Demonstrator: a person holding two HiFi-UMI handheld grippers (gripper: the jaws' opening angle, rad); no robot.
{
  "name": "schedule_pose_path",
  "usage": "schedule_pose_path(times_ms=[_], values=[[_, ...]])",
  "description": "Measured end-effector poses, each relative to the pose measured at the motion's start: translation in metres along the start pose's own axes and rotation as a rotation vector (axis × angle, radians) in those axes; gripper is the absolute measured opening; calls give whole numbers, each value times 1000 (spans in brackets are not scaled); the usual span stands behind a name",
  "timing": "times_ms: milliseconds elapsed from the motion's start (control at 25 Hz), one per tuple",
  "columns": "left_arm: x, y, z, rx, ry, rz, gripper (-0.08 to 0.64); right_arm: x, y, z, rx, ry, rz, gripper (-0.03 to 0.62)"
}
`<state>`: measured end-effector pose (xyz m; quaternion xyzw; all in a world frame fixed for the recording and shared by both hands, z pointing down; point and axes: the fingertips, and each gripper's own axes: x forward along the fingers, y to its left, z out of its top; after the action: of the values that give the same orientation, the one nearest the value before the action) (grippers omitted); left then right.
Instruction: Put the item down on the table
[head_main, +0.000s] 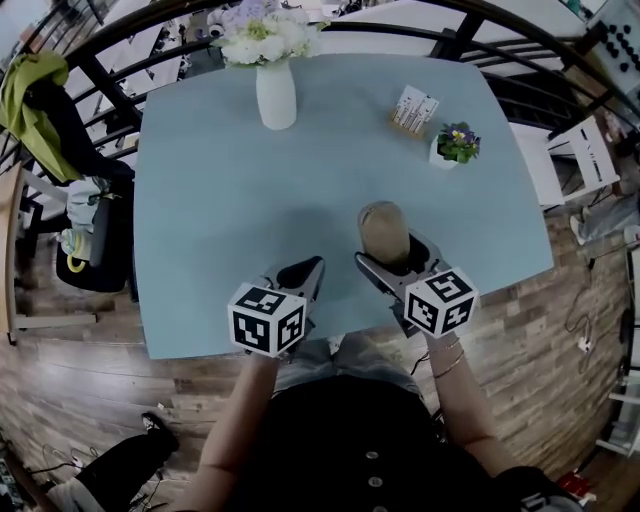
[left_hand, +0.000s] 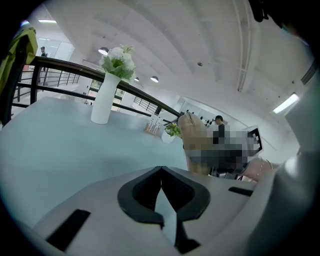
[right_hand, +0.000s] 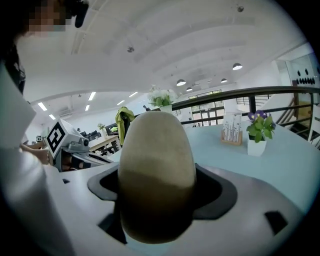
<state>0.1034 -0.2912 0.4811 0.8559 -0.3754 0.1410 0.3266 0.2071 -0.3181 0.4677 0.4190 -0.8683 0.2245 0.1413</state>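
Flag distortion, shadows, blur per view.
Head view: heavy fisheye, the table edges bow, soft shadow on it beside the tan item. Left gripper view: dark vignette at the corners, mosaic patch mid-right. Right gripper view: the item fills the centre, its lower half in shadow.

A tan, matte, egg-shaped item (head_main: 384, 232) stands upright with its narrow end up, clamped between the right tongs (head_main: 392, 252), at five o'clock on the pale blue tabletop (head_main: 250, 220).
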Motion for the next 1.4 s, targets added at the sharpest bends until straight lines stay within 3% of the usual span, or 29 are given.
schedule_pose_path(times_ms=[360, 600, 760, 960, 1400], values=[[11, 13, -3, -40, -19, -57, 17, 28, -16, -17, -91, 169, 18, 407], [23, 9, -13, 28, 16, -88, 17, 39, -28, -30, -160, 258, 16, 408], [29, 10, -21, 21, 34, -97, 17, 46, -38, -29, -216, 288, 13, 408], [36, 17, -35, 6, 69, -82, 17, 49, -51, -32, -262, 342, 36, 408], [55, 39, -33, -112, 17, 9, 17, 69, -73, -62, -408, 522, 175, 408]])
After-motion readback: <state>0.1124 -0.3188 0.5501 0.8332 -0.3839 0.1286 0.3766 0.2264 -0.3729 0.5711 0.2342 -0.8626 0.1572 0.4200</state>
